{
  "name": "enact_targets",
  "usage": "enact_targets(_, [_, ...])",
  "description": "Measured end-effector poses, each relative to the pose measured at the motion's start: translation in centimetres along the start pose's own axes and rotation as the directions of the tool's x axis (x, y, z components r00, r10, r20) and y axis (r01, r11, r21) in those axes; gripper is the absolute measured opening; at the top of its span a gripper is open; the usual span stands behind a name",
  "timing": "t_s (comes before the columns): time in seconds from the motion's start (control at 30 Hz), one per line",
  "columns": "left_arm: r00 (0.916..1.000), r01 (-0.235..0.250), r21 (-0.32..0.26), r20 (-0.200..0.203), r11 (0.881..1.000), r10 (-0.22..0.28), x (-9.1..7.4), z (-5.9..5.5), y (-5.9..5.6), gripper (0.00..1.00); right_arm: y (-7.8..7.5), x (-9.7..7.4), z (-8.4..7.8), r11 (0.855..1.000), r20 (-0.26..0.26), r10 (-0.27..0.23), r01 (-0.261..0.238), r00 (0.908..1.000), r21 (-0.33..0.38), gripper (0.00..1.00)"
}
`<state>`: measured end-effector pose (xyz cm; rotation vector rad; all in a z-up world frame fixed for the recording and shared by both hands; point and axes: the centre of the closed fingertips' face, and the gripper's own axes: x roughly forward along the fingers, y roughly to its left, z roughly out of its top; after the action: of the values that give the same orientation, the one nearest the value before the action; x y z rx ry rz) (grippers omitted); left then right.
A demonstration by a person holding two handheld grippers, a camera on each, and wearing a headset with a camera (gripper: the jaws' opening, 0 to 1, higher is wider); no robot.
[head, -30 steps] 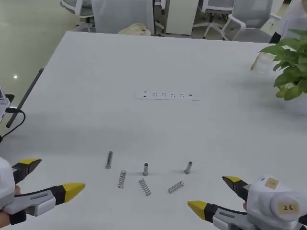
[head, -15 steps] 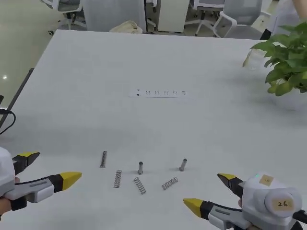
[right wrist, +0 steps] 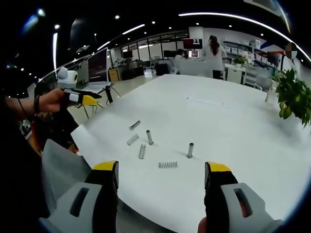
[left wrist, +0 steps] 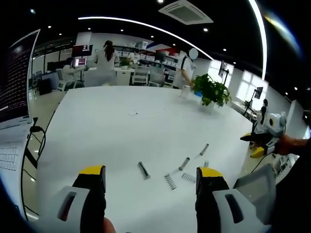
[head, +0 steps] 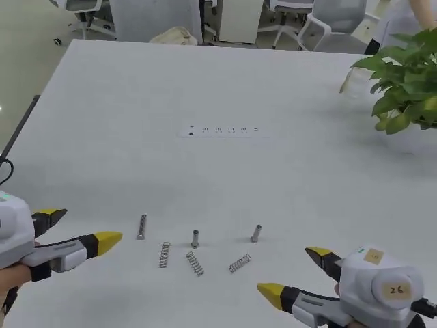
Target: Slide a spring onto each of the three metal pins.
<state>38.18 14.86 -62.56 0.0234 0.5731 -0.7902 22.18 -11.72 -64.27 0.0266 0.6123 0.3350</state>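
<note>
I have the left gripper (head: pixel 90 225), grey with yellow-tipped jaws, at the near left edge of the broad white table (head: pixel 205 75). Its jaws stand wide apart with nothing between them. The right gripper (head: pixel 285 270), of the same build, hangs at the near right, its jaws likewise spread and empty. Both are well apart from the parts.

The work lies between them, on the near part of the table. Three small silver metal pins sit in a row running left to right. The left pin (head: pixel 141 226) lies on its side, while the middle pin (head: pixel 195 238) and the right pin (head: pixel 256 233) stand upright.

Just nearer to me than that row are three short coiled wire springs, each lying loose and flat on the table, off the pins. The left spring (head: pixel 164 254) is between the left and middle pins. The middle spring (head: pixel 195 263) is just beside the foot of the middle pin. The right spring (head: pixel 240 263) is between the middle and right pins.

Farther out, mid-table, I see a flat white power strip (head: pixel 224 130) with a row of sockets. A green leafy plant (head: pixel 403 82) is at the far right, and grey office chairs (head: pixel 328 27) stand beyond the far edge.
</note>
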Motion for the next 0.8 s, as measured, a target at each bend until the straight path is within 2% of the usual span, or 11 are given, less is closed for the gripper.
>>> enact_targets(0.27, [0.9999, 0.005, 0.006, -0.016, 1.0, -0.005, 1.7, 0.1, 0.3, 0.7, -0.2, 0.0, -0.1, 1.0, -0.004, 0.002, -0.002, 1.0, 0.0, 0.71])
enact_targets(0.63, [0.9985, 0.026, 0.011, -0.048, 1.0, -0.025, 4.4, -0.4, 0.3, 0.67, -0.3, 0.1, 0.1, 1.0, -0.006, 0.003, -0.003, 1.0, -0.002, 0.71])
enact_targets(0.8, [0.9979, 0.012, -0.008, -0.064, 1.0, -0.013, 5.7, -0.9, 0.6, 0.64, -0.3, 0.3, 0.3, 1.0, -0.009, 0.007, -0.008, 0.9999, -0.007, 0.71])
